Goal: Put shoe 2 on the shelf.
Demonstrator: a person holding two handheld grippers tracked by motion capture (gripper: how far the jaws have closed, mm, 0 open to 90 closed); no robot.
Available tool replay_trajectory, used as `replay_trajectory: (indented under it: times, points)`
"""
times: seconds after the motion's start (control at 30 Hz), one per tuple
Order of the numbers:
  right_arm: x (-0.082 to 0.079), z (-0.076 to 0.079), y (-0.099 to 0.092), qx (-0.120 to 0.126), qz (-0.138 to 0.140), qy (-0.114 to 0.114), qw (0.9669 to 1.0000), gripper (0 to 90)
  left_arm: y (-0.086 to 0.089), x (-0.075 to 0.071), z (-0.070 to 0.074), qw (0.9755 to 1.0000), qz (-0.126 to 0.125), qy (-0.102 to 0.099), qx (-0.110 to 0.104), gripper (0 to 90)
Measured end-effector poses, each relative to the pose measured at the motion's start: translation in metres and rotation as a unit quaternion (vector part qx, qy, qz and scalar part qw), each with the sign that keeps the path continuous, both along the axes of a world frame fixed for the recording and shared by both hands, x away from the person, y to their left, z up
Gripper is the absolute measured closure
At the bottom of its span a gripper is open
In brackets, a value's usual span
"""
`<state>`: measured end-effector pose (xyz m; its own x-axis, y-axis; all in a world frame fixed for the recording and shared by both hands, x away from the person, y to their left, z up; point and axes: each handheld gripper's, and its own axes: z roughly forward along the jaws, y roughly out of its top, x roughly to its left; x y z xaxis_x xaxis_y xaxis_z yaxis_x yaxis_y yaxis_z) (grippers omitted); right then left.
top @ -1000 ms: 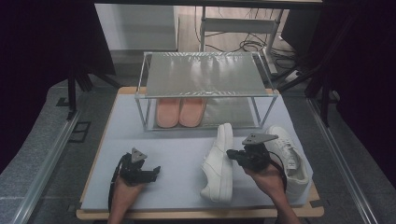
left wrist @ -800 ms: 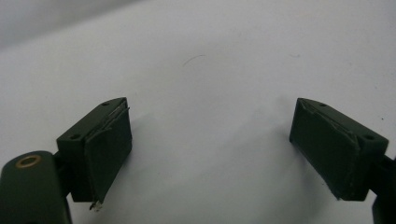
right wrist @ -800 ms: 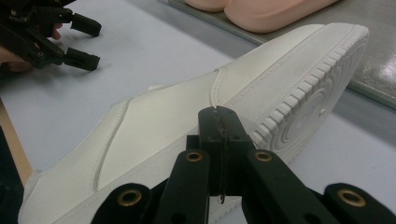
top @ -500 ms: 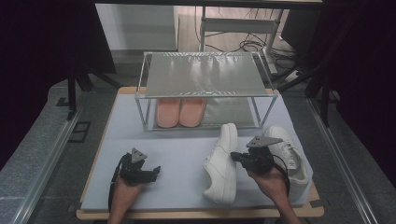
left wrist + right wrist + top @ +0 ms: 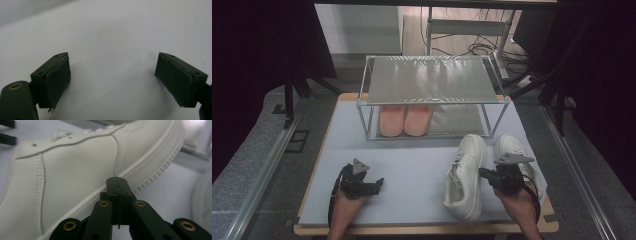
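1. High view: the right hand-held gripper (image 5: pixel 486 174) is nudging the white sneaker (image 5: pixel 466 175) on the bench (image 5: pixel 412 165), probably lining it up.
2. Left gripper view: the left hand-held gripper (image 5: pixel 112 82) is idling, jaws apart.
3. Right gripper view: jaws together, pressing the sneaker's side.

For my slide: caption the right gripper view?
Shut right gripper pressed against the side of a white sneaker on the table.

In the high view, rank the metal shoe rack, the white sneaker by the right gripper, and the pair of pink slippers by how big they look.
1. Metal shoe rack, largest by far.
2. White sneaker.
3. Pair of pink slippers, though the rack's top shelf hides part of them and they sit farther from the camera, so second and third places are unsure.
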<state>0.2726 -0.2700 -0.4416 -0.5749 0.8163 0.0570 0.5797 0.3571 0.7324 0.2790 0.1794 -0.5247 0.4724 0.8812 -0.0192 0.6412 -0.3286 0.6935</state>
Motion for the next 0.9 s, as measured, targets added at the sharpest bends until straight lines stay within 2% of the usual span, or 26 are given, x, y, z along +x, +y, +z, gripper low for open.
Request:
replay_trajectory:
  times: [0.1,0.2,0.33,0.37,0.43,0.5,0.6,0.67,0.9]
  points:
    - [-0.005,-0.006,-0.003,-0.034,-0.034,0.003,0.9988,90.0,0.000,0.000,0.000,1.0000,0.000,0.000,0.000,13.0]
    - [-0.007,-0.012,-0.005,-0.058,-0.057,0.010,0.9966,90.0,0.000,0.000,0.000,1.0000,0.000,0.000,0.000,13.0]
    - [-0.005,-0.021,0.001,-0.118,-0.076,0.012,0.9900,90.0,0.000,0.000,0.000,1.0000,0.000,0.000,0.000,13.0]
    - [-0.004,-0.022,0.003,-0.126,-0.078,0.010,0.9888,90.0,0.000,0.000,0.000,1.0000,0.000,0.000,0.000,13.0]
    - [-0.001,-0.025,0.005,-0.118,-0.085,0.016,0.9892,90.0,0.000,0.000,0.000,1.0000,0.000,0.000,0.000,13.0]
    - [0.000,-0.028,0.009,-0.123,-0.090,0.015,0.9882,90.0,0.000,0.000,0.000,1.0000,0.000,0.000,0.000,13.1]
    - [0.002,-0.029,0.009,-0.092,-0.085,0.023,0.9919,90.0,0.000,0.000,0.000,1.0000,0.000,0.000,0.000,13.1]
    - [0.004,-0.030,0.011,-0.091,-0.084,0.022,0.9921,90.0,0.000,0.000,0.000,1.0000,0.000,0.000,0.000,13.1]
    - [0.012,-0.032,0.014,-0.059,-0.072,0.026,0.9954,90.0,0.000,0.000,0.000,1.0000,0.000,-0.001,0.000,13.1]
